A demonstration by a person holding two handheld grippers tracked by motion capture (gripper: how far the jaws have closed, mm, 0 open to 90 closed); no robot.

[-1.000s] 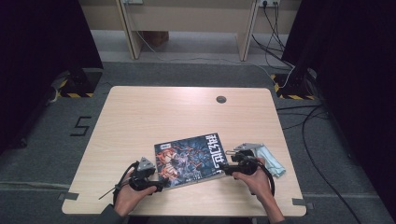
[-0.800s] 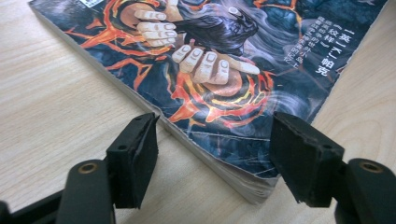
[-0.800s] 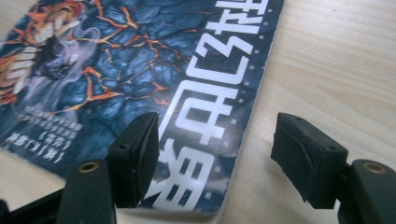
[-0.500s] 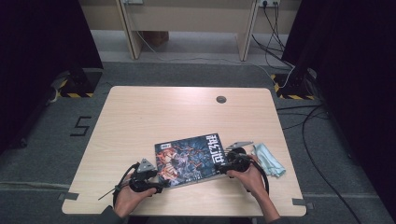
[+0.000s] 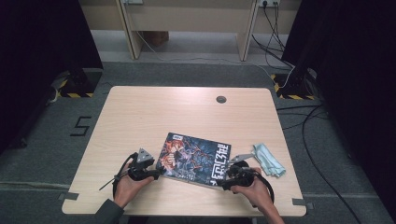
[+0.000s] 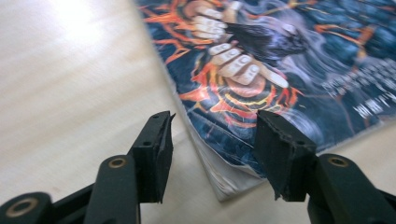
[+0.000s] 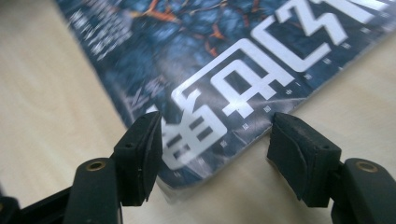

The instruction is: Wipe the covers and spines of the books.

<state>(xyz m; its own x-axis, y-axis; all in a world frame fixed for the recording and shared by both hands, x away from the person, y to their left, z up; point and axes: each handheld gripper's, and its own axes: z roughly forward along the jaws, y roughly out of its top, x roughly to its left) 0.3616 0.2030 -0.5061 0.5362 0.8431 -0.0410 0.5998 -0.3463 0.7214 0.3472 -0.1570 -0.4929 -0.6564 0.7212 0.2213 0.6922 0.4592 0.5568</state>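
A magazine (image 5: 194,158) with a dark blue and orange cover lies flat on the wooden table (image 5: 187,112), near its front edge. My left gripper (image 5: 158,172) is at the magazine's near left corner. In the left gripper view its jaws (image 6: 212,154) straddle that corner (image 6: 224,140); they have just been closing, and a gap still shows beside the left pad. My right gripper (image 5: 223,182) is at the near right corner. In the right gripper view it stands open (image 7: 215,140) with the cover's white lettering (image 7: 233,88) between its pads, not squeezed.
A crumpled pale blue-green cloth (image 5: 268,160) lies on the table just right of the magazine. A round cable hole (image 5: 221,99) sits near the far edge. Cables (image 5: 303,121) run over the floor on the right.
The magazine has turned clockwise on the table. My right gripper moved left and nearer, off the cloth, to the near right corner. The left gripper moved in on the near left corner.
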